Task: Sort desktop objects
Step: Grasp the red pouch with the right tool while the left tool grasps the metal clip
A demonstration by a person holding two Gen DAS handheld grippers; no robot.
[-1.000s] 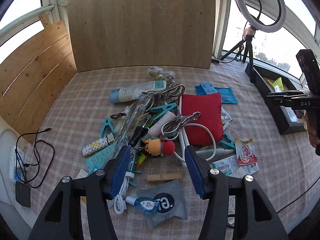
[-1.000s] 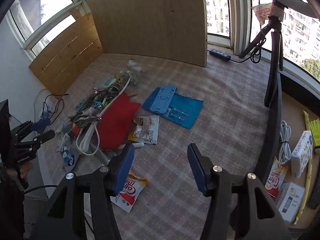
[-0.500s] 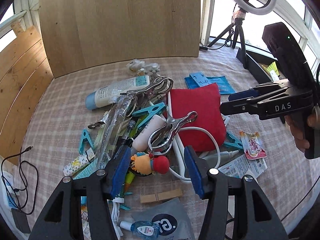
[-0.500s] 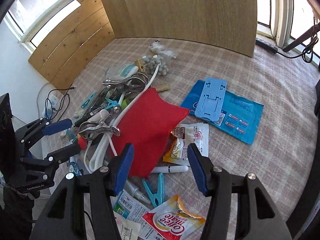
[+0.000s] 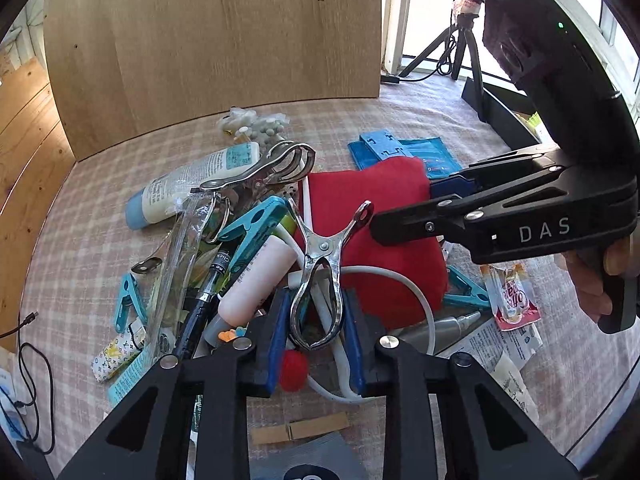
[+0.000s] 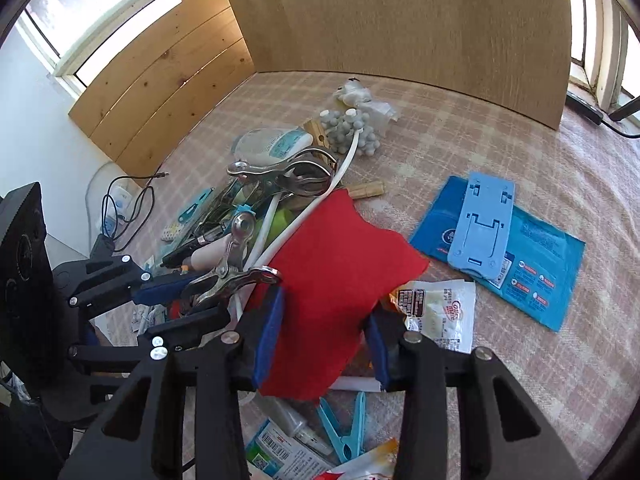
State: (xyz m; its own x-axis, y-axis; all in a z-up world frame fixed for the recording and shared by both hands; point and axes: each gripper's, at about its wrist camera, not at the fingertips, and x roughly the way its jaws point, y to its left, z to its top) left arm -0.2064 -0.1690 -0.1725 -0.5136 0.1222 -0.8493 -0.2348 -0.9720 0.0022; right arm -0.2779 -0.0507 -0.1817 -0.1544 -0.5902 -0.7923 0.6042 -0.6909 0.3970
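A pile of desk clutter lies on the checked cloth (image 5: 88, 248). My left gripper (image 5: 316, 340) has its blue pads closed around the handles of a steel spring clamp (image 5: 320, 276), which also shows in the right wrist view (image 6: 228, 276). My right gripper (image 6: 324, 340) is open, its pads straddling the near end of a red cloth pouch (image 6: 332, 272); the pouch also shows in the left wrist view (image 5: 372, 216). The right gripper (image 5: 404, 216) reaches in over the pouch from the right in the left wrist view. A second steel clamp (image 5: 264, 172) lies behind.
A lotion tube (image 5: 192, 184), teal clothespins (image 5: 256, 224), a white cable (image 5: 404, 280), a black pen (image 5: 208, 284) and a wooden peg (image 5: 300, 432) crowd the pile. A blue phone stand on a blue packet (image 6: 488, 224) lies to the right. A wooden board (image 6: 400, 20) stands behind.
Both grippers came down onto the pile. My left gripper narrowed around the steel clamp's handles. My right gripper moved left and forward to straddle the red pouch.
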